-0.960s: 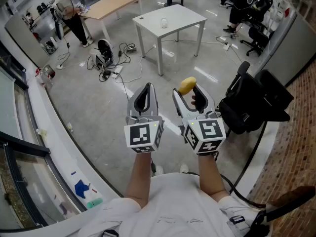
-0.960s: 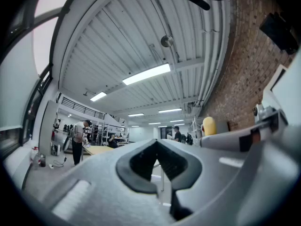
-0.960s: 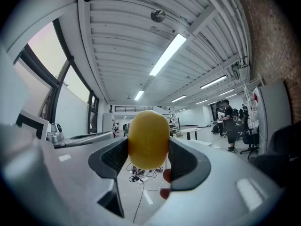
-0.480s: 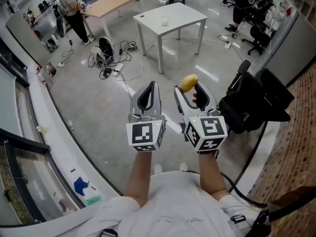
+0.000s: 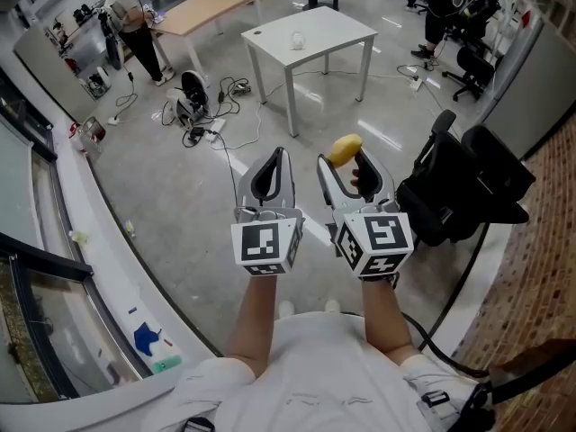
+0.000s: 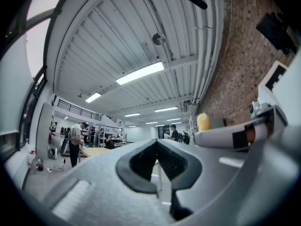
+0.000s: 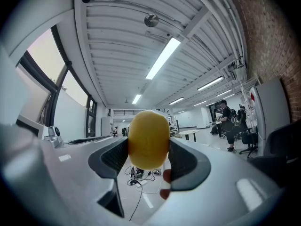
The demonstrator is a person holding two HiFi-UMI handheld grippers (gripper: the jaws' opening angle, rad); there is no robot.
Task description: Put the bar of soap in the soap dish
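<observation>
Head view: both grippers are held up over bare grey floor, side by side and near each other. The left gripper (image 5: pixel 275 155) has its 2 jaws pressed together on nothing. The right gripper (image 5: pixel 346 162) pinches the yellow bar of soap (image 5: pixel 343 151) at its jaw tips. The bar sticks out past the tips, its long axis slanting up to the right in this view. Well beyond stands a white table (image 5: pixel 324 27) with 1 small pale object (image 5: pixel 298 40) on it; what that is cannot be made out. A black office chair (image 5: pixel 461 187) sits just right of the right gripper. Loose cables (image 5: pixel 220 93) lie on the floor left of the table, and a person (image 5: pixel 133 25) stands by a wooden table (image 5: pixel 202 9).

Left gripper view: the left gripper (image 6: pixel 157 143) shows its tips meeting, with an empty oval gap behind them. To the right, the soap (image 6: pixel 203 122) juts beyond the right gripper (image 6: pixel 235 136) against a brick wall (image 6: pixel 235 69).

Right gripper view: the right gripper (image 7: pixel 148 150) clamps the soap (image 7: pixel 148 139) between both pads (image 7: pixel 114 157). The oval stands taller than wide, its long axis crosswise to the squeeze. Cables (image 7: pixel 136 175) lie on the floor below.
</observation>
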